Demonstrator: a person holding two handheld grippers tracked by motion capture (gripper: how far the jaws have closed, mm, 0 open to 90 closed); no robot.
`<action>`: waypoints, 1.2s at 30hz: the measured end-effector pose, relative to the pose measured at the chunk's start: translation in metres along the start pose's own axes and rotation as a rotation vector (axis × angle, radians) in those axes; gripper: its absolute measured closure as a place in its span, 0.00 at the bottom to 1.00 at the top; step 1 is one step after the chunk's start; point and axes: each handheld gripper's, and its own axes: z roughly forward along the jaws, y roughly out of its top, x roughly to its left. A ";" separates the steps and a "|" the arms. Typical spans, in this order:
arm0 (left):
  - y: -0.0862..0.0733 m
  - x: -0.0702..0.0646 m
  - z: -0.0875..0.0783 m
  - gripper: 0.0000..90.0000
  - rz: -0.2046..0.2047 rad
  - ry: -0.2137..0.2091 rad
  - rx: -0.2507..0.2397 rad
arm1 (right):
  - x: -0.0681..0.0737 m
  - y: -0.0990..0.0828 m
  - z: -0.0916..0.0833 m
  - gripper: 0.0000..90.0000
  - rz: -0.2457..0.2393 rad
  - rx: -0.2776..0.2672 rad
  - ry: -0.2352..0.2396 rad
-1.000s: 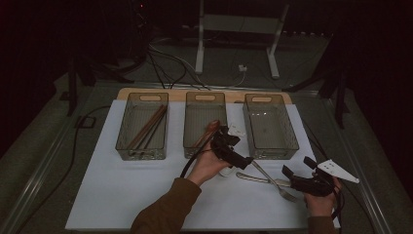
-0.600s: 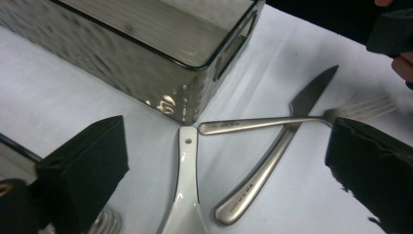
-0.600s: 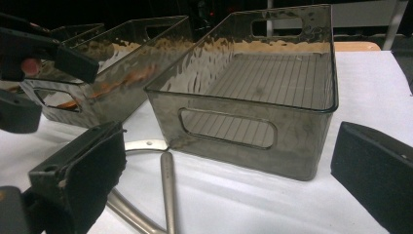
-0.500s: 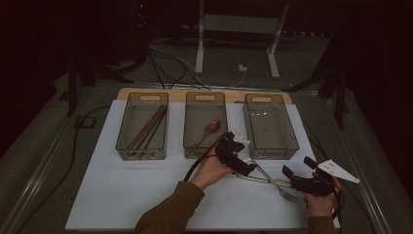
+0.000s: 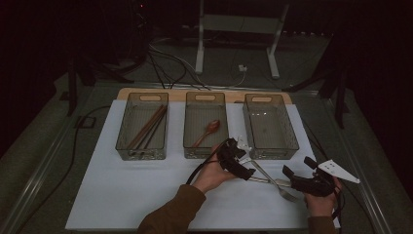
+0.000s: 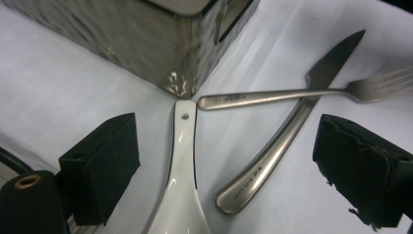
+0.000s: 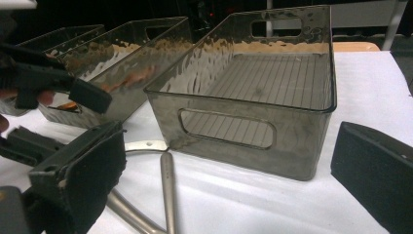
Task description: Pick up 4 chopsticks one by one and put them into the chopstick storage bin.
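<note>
Seen from the left gripper [image 6: 224, 165], whose open jaws have just been closing around it without touching, a white spoon [image 6: 182, 175] lies on the table [image 5: 122, 195], handle pointing at a bin's corner [image 6: 182, 80], beside a knife [image 6: 272, 156] and fork [image 6: 292, 95] that look tangled from above, while the right gripper [image 5: 294, 176] gapes empty.

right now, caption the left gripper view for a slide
Open left tongs straddle white spoon and knife under fork.
</note>
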 end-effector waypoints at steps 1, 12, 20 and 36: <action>-0.001 0.000 0.001 0.13 -0.001 0.004 0.004 | 0.000 0.000 0.000 0.00 -0.001 0.000 -0.001; -0.009 0.000 0.012 0.27 -0.005 0.020 0.006 | 0.000 0.000 0.000 0.00 -0.004 0.001 0.000; -0.012 0.003 0.013 0.41 -0.001 0.025 0.002 | 0.000 0.000 0.000 0.00 -0.004 0.002 0.001; -0.021 0.012 0.025 0.68 -0.016 0.079 0.047 | 0.000 0.000 0.000 0.00 -0.002 0.000 0.000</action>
